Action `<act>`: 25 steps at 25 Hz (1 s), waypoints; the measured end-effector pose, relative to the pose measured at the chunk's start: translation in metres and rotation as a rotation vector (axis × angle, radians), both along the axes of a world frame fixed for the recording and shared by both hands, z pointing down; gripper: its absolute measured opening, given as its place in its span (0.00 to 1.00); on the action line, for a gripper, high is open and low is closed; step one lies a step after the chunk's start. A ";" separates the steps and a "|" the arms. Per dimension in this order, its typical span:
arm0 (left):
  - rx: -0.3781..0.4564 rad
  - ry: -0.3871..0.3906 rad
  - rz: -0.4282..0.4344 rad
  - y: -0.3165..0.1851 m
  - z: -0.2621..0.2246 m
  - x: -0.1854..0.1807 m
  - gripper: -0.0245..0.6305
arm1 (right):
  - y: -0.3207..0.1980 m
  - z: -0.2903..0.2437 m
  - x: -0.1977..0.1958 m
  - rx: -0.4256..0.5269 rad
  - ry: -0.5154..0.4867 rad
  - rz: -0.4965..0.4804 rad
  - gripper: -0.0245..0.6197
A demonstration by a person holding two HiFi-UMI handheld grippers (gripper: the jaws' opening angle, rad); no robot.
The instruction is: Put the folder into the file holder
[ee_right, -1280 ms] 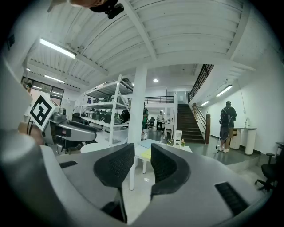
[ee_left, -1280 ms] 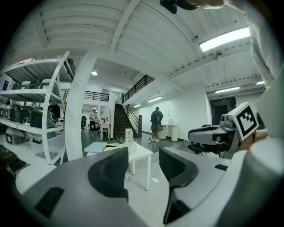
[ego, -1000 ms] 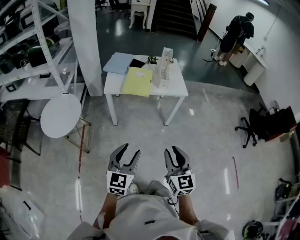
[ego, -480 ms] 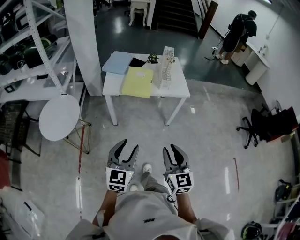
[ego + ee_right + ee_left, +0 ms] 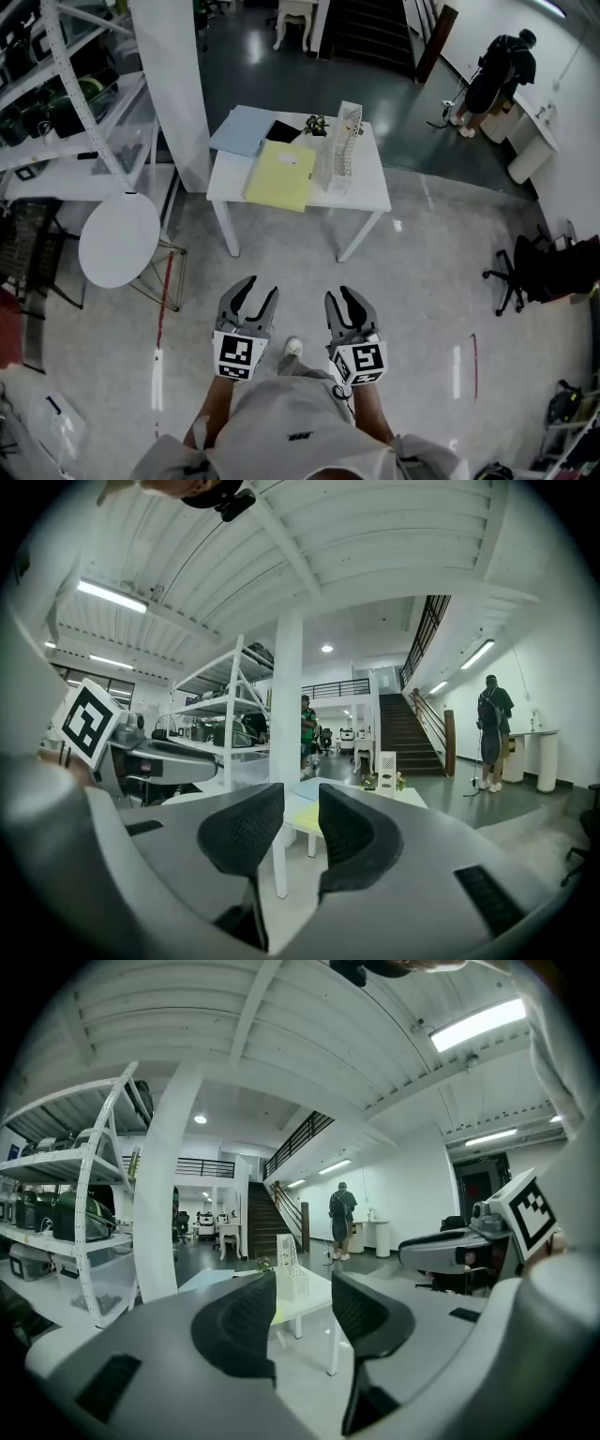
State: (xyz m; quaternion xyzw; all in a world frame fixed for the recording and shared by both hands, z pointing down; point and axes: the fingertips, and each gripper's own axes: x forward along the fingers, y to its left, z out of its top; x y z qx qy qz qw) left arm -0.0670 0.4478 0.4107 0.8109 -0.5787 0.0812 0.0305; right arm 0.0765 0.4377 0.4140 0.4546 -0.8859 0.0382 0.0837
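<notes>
While the left tool [image 5: 260, 292] and right tool [image 5: 341, 298] hang empty, jaws slightly apart, well short of the worktop [image 5: 366, 192], the approach step appears in hand; next, reach the folder [image 5: 281, 175] lying flat beside the file holder [image 5: 343, 150].

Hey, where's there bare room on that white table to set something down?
Bare strip on the white table right of the white mesh file holder, plus the front-left corner left of the yellow folder. The back is crowded: pale blue folder, black flat item, small plant.
</notes>
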 end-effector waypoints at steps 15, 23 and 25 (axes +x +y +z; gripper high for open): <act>-0.016 -0.008 -0.057 -0.102 -0.002 0.023 0.33 | -0.105 0.007 0.019 -0.023 0.005 -0.066 0.22; -0.023 -0.012 -0.091 -0.132 -0.002 0.038 0.33 | -0.141 0.011 0.033 -0.022 0.003 -0.103 0.22; -0.026 -0.013 -0.095 -0.138 -0.002 0.041 0.33 | -0.148 0.010 0.035 -0.023 0.001 -0.109 0.22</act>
